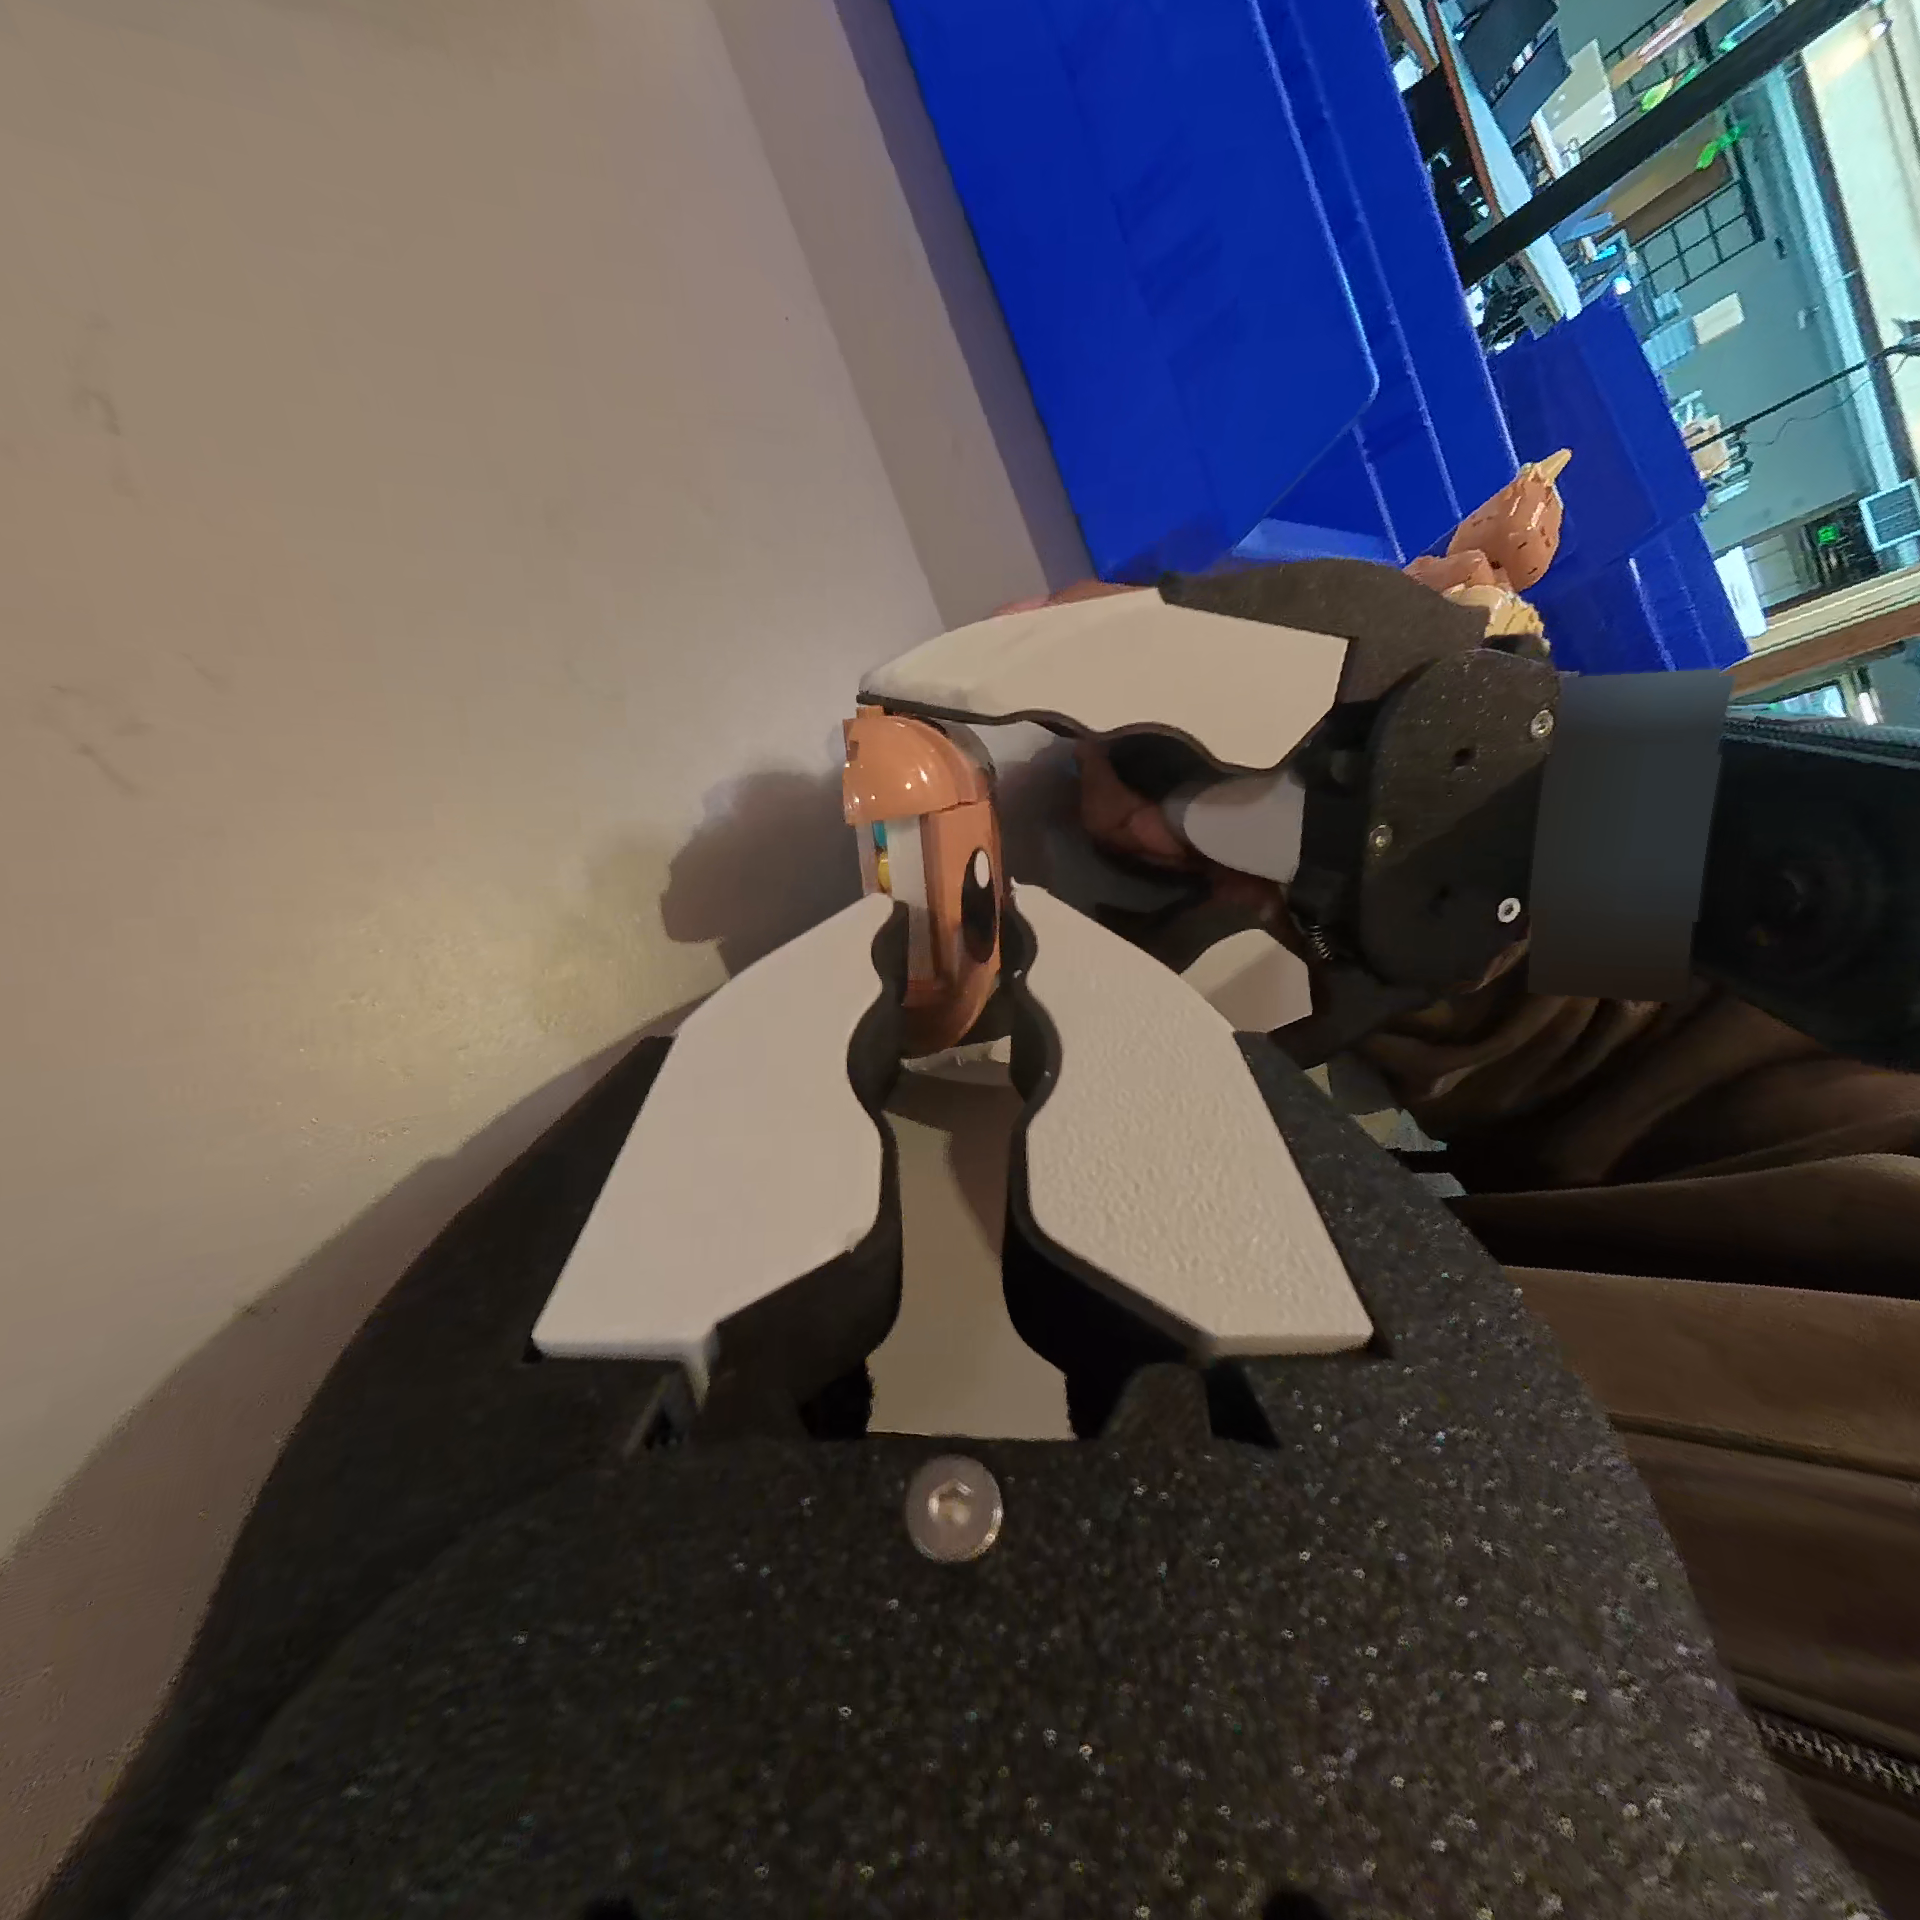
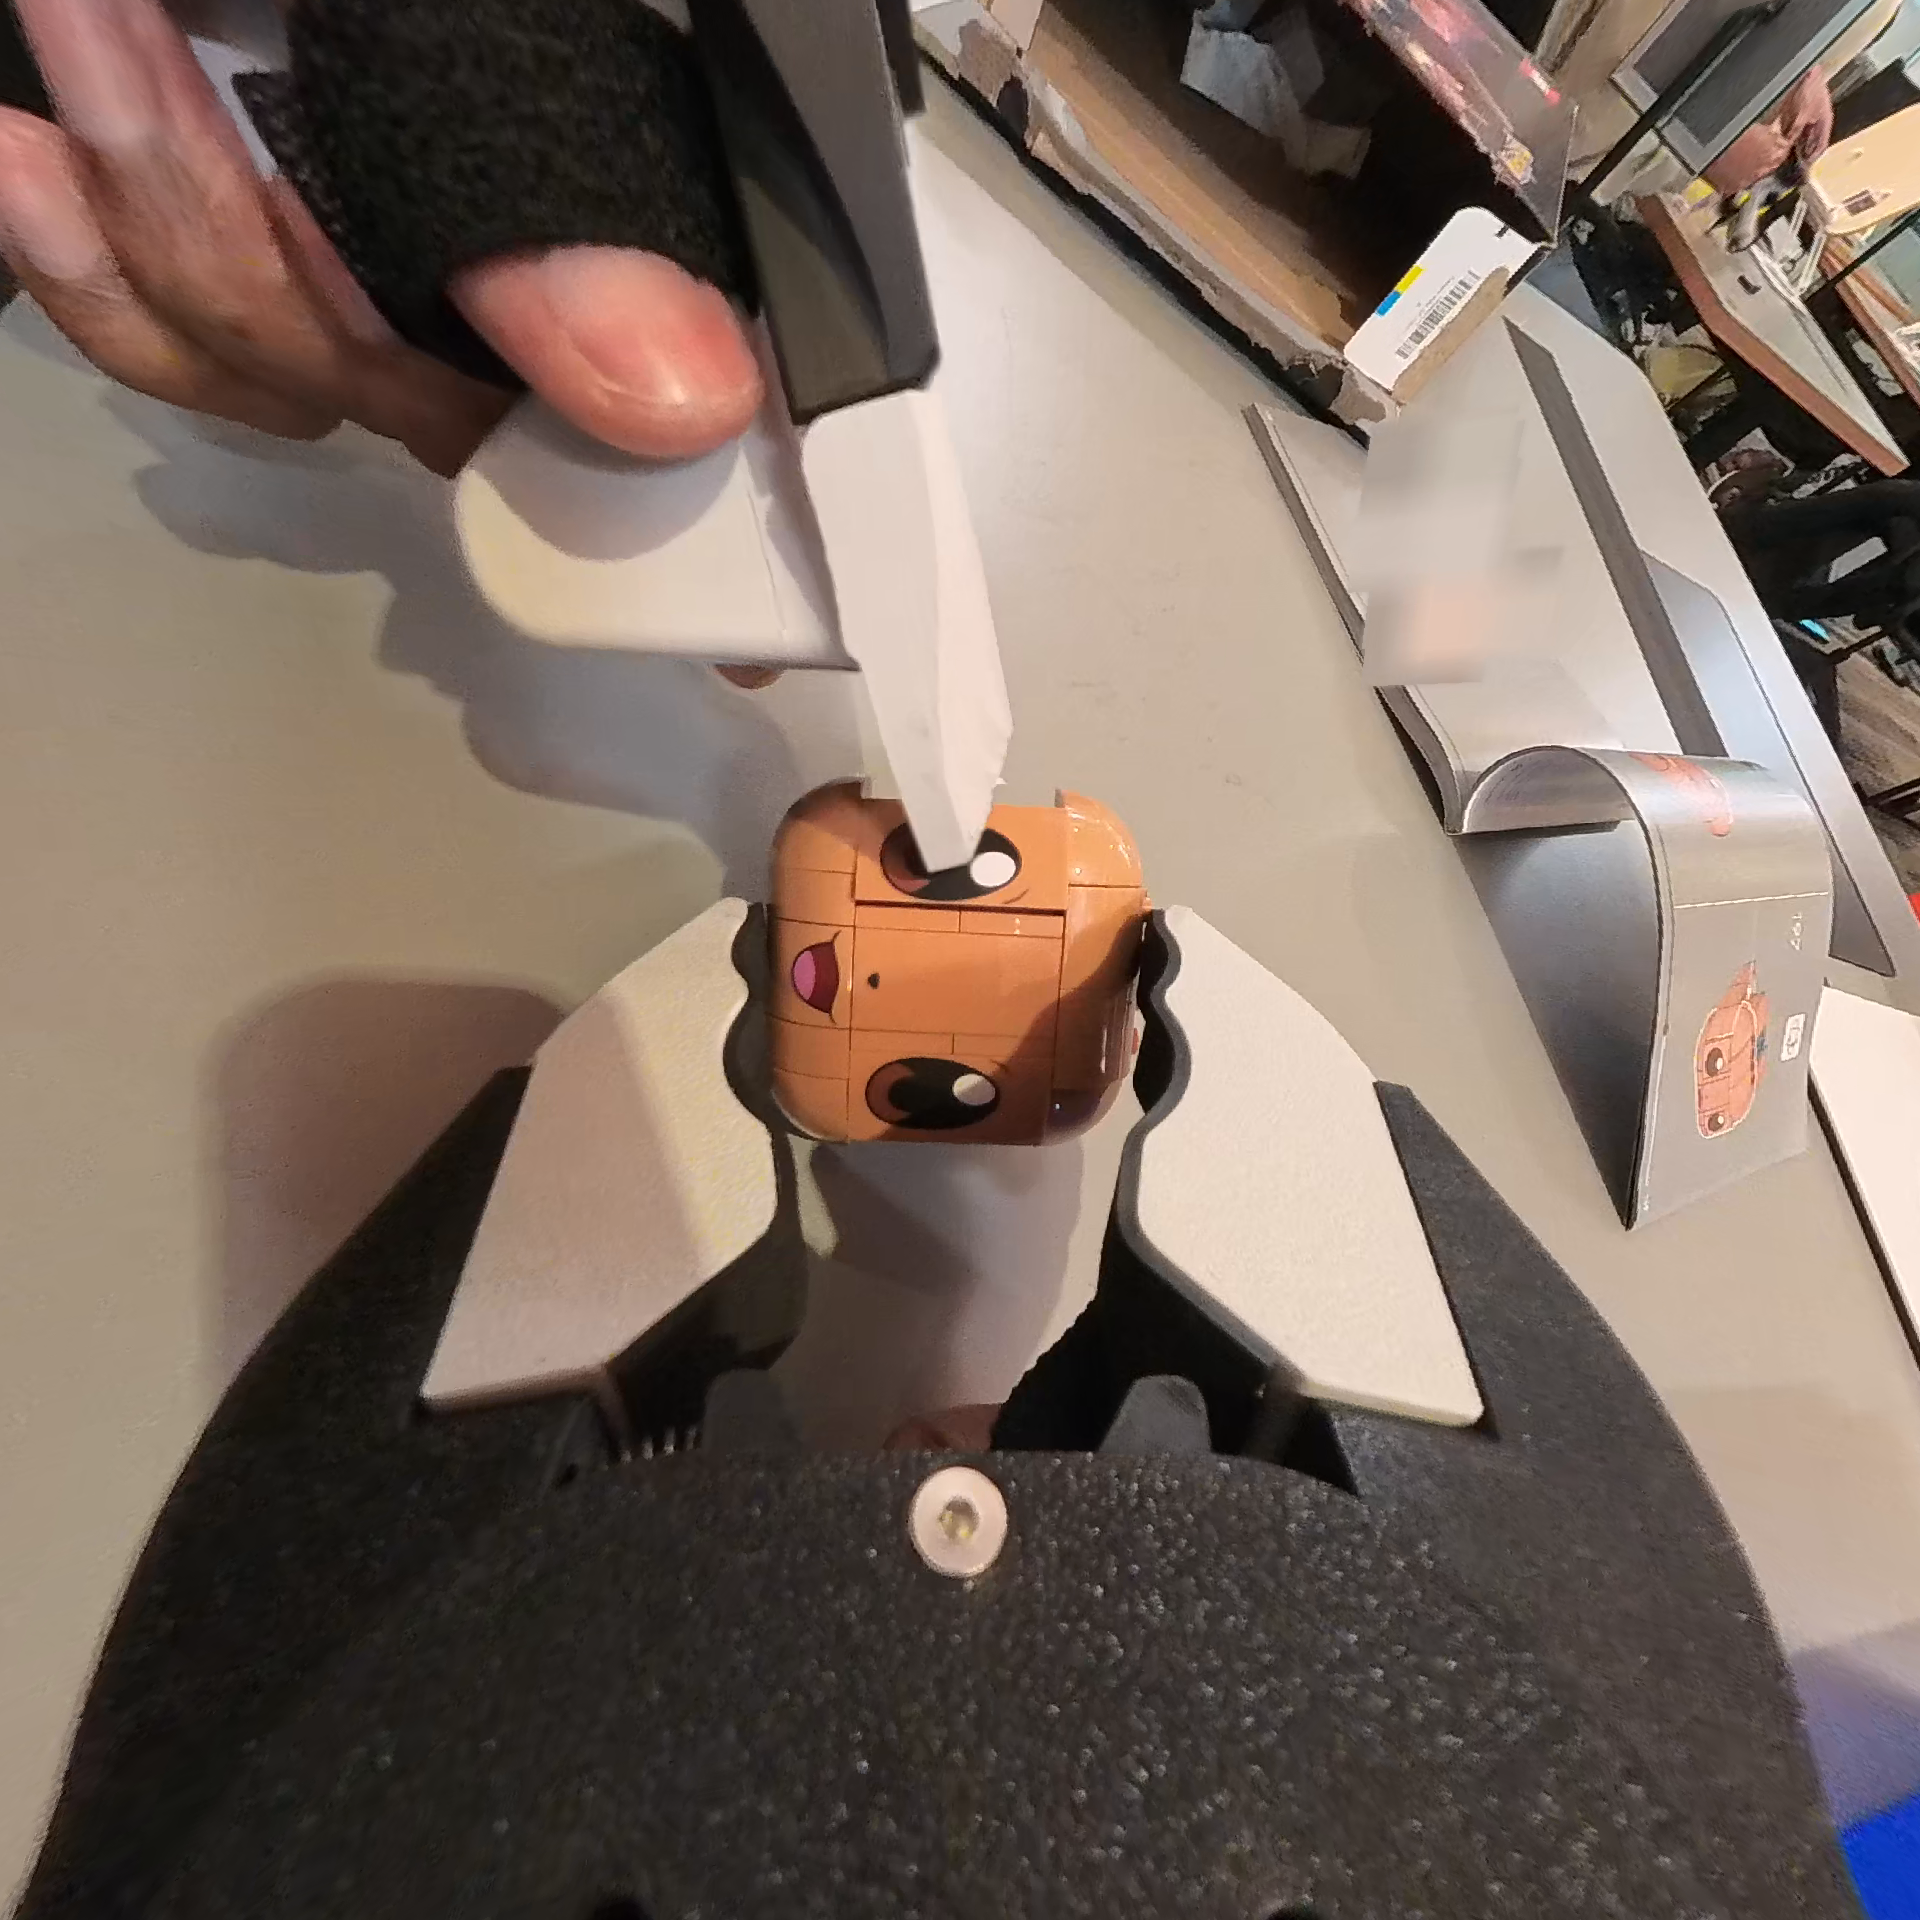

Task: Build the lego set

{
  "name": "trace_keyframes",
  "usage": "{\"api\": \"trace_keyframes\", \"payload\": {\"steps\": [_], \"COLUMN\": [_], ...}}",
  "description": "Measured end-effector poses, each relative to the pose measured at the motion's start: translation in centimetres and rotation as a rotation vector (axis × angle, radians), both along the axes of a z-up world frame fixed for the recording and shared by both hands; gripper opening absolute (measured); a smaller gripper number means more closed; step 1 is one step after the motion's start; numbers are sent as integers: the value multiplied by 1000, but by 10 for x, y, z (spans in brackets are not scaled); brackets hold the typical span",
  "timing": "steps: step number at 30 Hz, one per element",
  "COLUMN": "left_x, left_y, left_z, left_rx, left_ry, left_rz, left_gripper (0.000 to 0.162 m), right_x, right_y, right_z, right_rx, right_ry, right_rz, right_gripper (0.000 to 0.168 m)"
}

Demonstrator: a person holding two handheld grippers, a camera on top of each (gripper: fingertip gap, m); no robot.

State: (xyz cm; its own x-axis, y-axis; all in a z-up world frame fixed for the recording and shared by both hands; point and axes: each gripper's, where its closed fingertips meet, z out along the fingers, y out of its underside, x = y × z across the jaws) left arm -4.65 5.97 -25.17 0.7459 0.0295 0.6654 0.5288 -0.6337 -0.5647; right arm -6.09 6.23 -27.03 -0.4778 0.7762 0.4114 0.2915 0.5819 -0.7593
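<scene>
The tan brick-built lego head with cartoon eyes (image 2: 961, 982) is held above the pale grey worktop (image 2: 260, 831), between both grippers. The right gripper (image 2: 951, 1023) has its jaws closed on the head's sides. The left gripper (image 1: 951, 977), tilted steeply, comes in from the far side, jaws narrowed onto the head's edge. An open grey instruction booklet (image 2: 1662, 935) lies right.

Count on inspection: two grippers, the left gripper (image 1: 945, 935) and the right gripper (image 2: 951, 966), both closed on one tan lego head (image 2: 951, 977) between their fingertips. One instruction booklet (image 2: 1621, 935) lies open to the right gripper's right. One torn cardboard box (image 2: 1299, 208) sits beyond it. Blue bins (image 1: 1195, 312) ahead of the left gripper: at least two. One further brick assembly (image 1: 1517, 520) behind the right gripper.
</scene>
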Motion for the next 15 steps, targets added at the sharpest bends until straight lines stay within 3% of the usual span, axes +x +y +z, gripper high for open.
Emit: {"api": "trace_keyframes", "payload": {"steps": [15], "left_x": [-2], "left_y": [6], "left_z": [-4], "left_rx": [-16], "left_ry": [-59], "left_rz": [9], "left_gripper": [34], "right_x": [1], "right_y": [-4], "right_z": [3], "right_rx": [8], "right_ry": [25], "right_rz": [16], "right_gripper": [68]}}
